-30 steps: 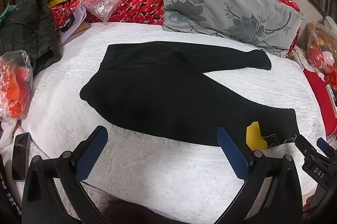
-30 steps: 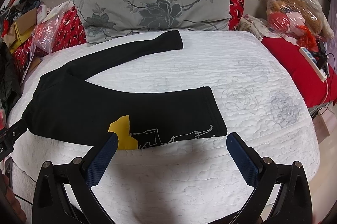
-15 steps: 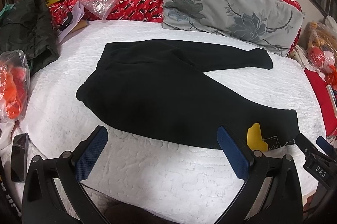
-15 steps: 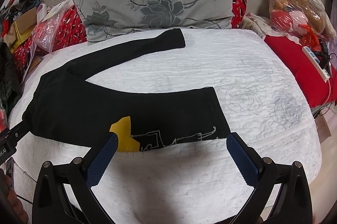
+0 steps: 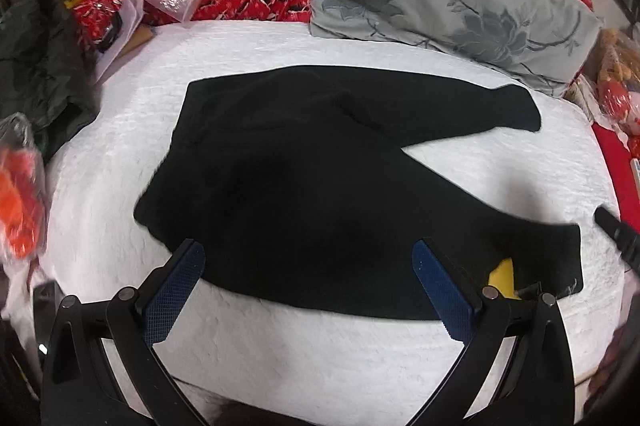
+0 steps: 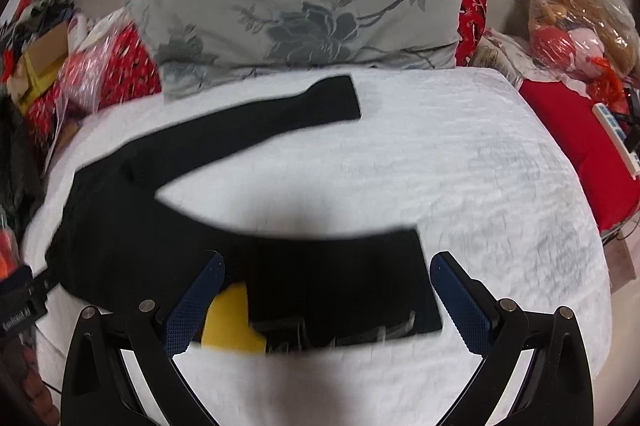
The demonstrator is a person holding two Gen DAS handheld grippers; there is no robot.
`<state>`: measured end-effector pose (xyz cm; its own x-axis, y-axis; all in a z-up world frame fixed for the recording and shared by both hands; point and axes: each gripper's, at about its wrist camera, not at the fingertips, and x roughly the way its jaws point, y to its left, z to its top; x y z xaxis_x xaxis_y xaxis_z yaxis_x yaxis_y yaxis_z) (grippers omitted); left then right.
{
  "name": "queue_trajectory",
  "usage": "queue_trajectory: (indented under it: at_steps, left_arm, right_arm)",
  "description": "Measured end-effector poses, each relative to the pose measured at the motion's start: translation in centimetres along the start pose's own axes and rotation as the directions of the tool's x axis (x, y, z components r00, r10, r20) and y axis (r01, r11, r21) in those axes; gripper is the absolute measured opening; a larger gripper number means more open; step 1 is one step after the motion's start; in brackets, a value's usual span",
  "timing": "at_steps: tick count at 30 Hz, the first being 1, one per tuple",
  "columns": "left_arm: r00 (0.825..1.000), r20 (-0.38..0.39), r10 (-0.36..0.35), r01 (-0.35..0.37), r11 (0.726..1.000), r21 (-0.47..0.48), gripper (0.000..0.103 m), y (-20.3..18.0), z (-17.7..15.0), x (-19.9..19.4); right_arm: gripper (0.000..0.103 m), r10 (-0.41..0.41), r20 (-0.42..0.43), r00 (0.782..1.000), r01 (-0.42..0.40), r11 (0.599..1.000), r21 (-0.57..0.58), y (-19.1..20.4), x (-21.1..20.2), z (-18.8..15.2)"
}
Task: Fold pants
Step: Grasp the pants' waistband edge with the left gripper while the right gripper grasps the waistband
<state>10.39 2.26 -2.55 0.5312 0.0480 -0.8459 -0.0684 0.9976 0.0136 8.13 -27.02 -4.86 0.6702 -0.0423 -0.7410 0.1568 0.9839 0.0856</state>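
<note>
— Where are the pants?
— The black pants (image 5: 320, 186) lie flat on the white bed (image 5: 320, 366), legs splayed toward a grey pillow (image 6: 304, 22).
— The grippers?
— The left gripper (image 5: 308, 286) and the right gripper (image 6: 326, 300) hover above the near leg, both spread wide, grasping nothing.

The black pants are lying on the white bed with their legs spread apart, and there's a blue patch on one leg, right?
Nearly. The patch on the black pants is yellow, not blue, as the right wrist view shows. The blue you see is the gripper's fingers. The pants do lie on the white bed, legs apart.
</note>
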Motion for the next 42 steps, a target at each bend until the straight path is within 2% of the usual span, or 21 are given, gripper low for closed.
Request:
queue_trajectory:
  at_steps: [4, 6, 10, 12, 15, 17, 19, 22, 24, 26, 28, 29, 30, 31, 32, 33, 34, 36, 42]
  left_arm:
    - [1.0, -0.011, 0.019, -0.019, 0.999, -0.04, 0.103, 3.2, 4.9, 1.1]
    - [0.999, -0.037, 0.0, -0.003, 0.997, -0.081, 0.103, 5.6, 7.8, 2.1]
    - [0.996, -0.089, -0.006, -0.007, 0.989, -0.146, 0.103, 9.8, 12.3, 4.9]
    - [0.99, -0.137, -0.037, 0.009, 0.98, -0.198, 0.103, 11.9, 13.8, 7.0]
    - [0.975, -0.199, -0.103, 0.043, 0.958, -0.285, 0.103, 14.3, 14.7, 10.2]
    - [0.966, -0.225, -0.131, 0.056, 0.949, -0.31, 0.103, 14.8, 14.8, 12.1]
    - [0.957, -0.25, -0.15, 0.067, 0.948, -0.31, 0.103, 14.7, 15.0, 13.5]
    - [0.951, -0.277, -0.138, 0.061, 0.961, -0.27, 0.103, 13.9, 15.4, 15.5]
    - [0.947, -0.294, -0.131, 0.056, 0.966, -0.252, 0.103, 13.8, 15.9, 16.9]
    - [0.938, -0.307, -0.16, 0.078, 0.961, -0.264, 0.103, 13.7, 15.9, 17.9]
    - [0.929, -0.321, -0.182, 0.095, 0.959, -0.268, 0.094, 13.4, 16.0, 18.7]
    - [0.922, -0.333, -0.199, 0.111, 0.958, -0.264, 0.078, 13.1, 16.0, 19.0]
    - [0.915, -0.351, -0.2, 0.113, 0.961, -0.254, 0.058, 12.8, 16.0, 19.4]
    - [0.913, -0.365, -0.181, 0.094, 0.965, -0.245, 0.05, 12.6, 16.0, 19.6]
    - [0.912, -0.378, -0.157, 0.07, 0.97, -0.233, 0.035, 12.5, 16.0, 19.7]
    - [0.914, -0.38, -0.144, 0.058, 0.972, -0.229, 0.028, 12.5, 16.0, 19.7]
    - [0.915, -0.375, -0.15, 0.061, 0.969, -0.24, 0.027, 12.7, 16.1, 19.4]
    - [0.922, -0.345, -0.174, 0.078, 0.958, -0.275, 0.021, 13.1, 16.3, 18.4]
    - [0.941, -0.276, -0.196, 0.107, 0.945, -0.308, 0.017, 13.6, 16.7, 14.1]
  right_arm:
    - [0.103, 0.013, 0.002, 1.0, -0.013, 0.999, 0.037, -2.2, 2.1, 4.7]
    - [0.103, -0.001, -0.002, 1.0, 0.001, 1.0, 0.03, -2.9, 3.7, 7.2]
    - [0.103, 0.008, -0.055, 0.998, -0.006, 0.999, 0.034, -3.9, 8.7, 12.3]
    - [0.103, 0.027, -0.087, 0.996, -0.022, 0.998, 0.063, -4.3, 10.9, 13.7]
    - [0.103, 0.065, -0.128, 0.99, -0.05, 0.991, 0.122, -5.3, 14.1, 15.6]
    - [0.103, 0.087, -0.157, 0.984, -0.065, 0.988, 0.137, -5.5, 16.2, 16.6]
    - [0.103, 0.103, -0.179, 0.978, -0.079, 0.988, 0.134, -5.3, 17.6, 17.2]
    - [0.103, 0.116, -0.201, 0.973, -0.092, 0.988, 0.125, -5.0, 19.6, 18.1]
    - [0.103, 0.151, -0.23, 0.961, -0.126, 0.984, 0.123, -4.6, 21.0, 18.7]
    - [0.103, 0.186, -0.259, 0.948, -0.159, 0.98, 0.12, -4.1, 22.3, 18.9]
    - [0.102, 0.228, -0.293, 0.928, -0.204, 0.973, 0.112, -3.4, 23.4, 19.0]
    - [0.101, 0.233, -0.3, 0.925, -0.211, 0.972, 0.106, -3.0, 23.6, 18.9]
    - [0.094, 0.238, -0.307, 0.921, -0.219, 0.971, 0.094, -2.7, 23.9, 18.9]
    - [0.074, 0.239, -0.311, 0.92, -0.223, 0.971, 0.087, -2.5, 24.1, 18.9]
    - [0.061, 0.253, -0.314, 0.915, -0.239, 0.968, 0.083, -2.3, 24.1, 18.9]
    - [0.046, 0.245, -0.319, 0.916, -0.235, 0.969, 0.07, -2.0, 24.0, 18.8]
    - [0.034, 0.23, -0.32, 0.919, -0.225, 0.973, 0.054, -1.9, 23.7, 18.7]
    - [0.019, 0.242, -0.317, 0.917, -0.244, 0.969, 0.032, -1.8, 23.0, 18.5]
    - [0.018, 0.236, -0.224, 0.946, -0.242, 0.97, 0.002, -1.4, 18.4, 18.2]
